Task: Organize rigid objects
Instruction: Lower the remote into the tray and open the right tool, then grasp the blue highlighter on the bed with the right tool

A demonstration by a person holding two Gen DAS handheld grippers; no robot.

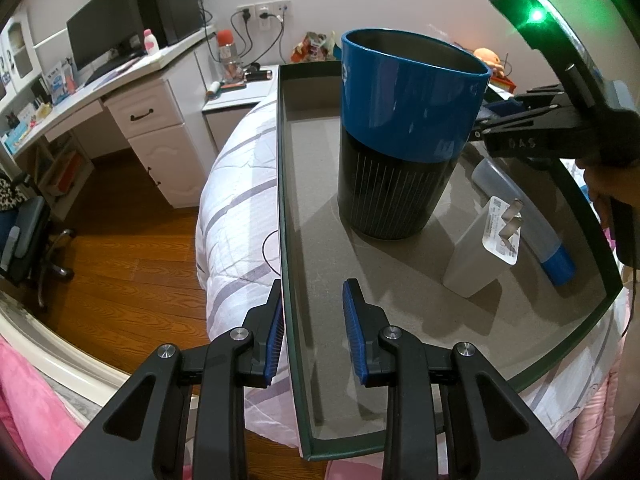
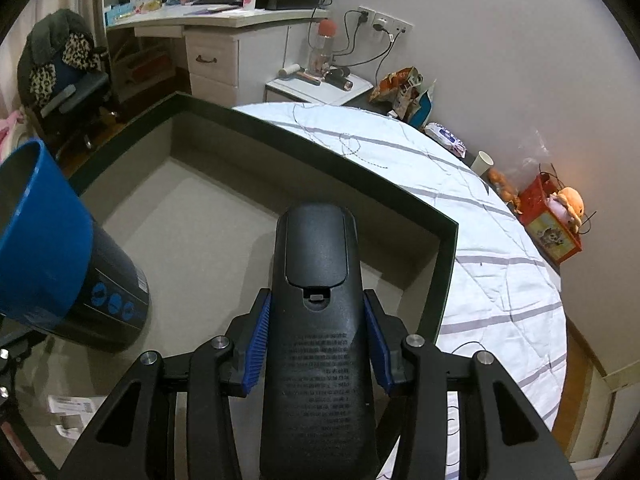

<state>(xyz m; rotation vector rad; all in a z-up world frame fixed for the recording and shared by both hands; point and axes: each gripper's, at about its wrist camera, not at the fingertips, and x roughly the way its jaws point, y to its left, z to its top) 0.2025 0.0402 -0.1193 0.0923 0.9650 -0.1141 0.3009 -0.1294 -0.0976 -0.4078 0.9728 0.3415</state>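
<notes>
Left wrist view: the left tongs point(image 1: 313, 330) straddle the near left wall of a shallow dark-rimmed tray point(image 1: 289, 216) that lies on a striped bed point(image 1: 240, 216), pads spread on either side of the rim and not visibly pressing it; should the tray shift on the soft bedding, the tall blue-and-black cup point(image 1: 404, 136) standing upright at centre frame could tip onto the white charger point(image 1: 480, 248) lying just beside it at lower right. Right wrist view: the right tongs point(image 2: 318, 346) pinch a black remote point(image 2: 316, 320) by its sides, back face up, held above the tray floor point(image 2: 200, 220) at centre frame; its smooth casing could slide from the pads, or swing into the cup at the left edge as it is lowered.
</notes>
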